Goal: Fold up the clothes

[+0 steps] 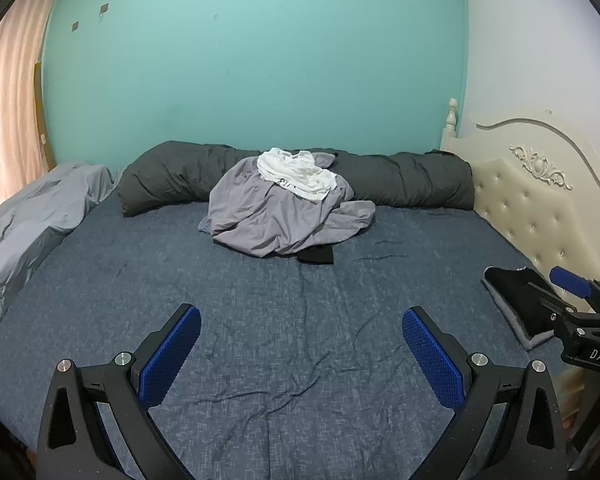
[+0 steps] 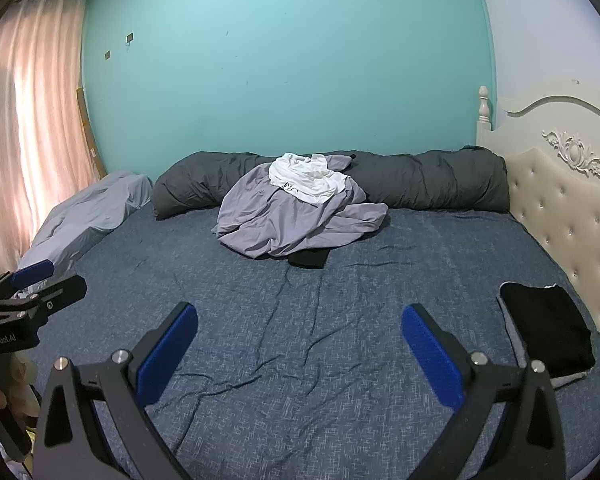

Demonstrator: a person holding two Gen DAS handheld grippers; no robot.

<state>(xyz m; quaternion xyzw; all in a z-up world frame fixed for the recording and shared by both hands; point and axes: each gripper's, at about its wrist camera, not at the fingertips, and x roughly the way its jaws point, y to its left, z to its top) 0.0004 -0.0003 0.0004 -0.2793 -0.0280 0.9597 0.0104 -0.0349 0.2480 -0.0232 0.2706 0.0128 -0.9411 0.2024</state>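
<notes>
My left gripper [image 1: 301, 344] and right gripper [image 2: 300, 342]: fingers spread wide, empty, above wrinkled blue bed sheet [image 1: 292, 320]. Crumpled grey garment [image 1: 276, 216], white one [image 1: 296, 174] atop.

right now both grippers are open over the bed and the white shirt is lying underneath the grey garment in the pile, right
Not quite. Both the left gripper and the right gripper are open over the bed, but the white shirt lies on top of the grey garment, not underneath it. Both wrist views show this.
</notes>
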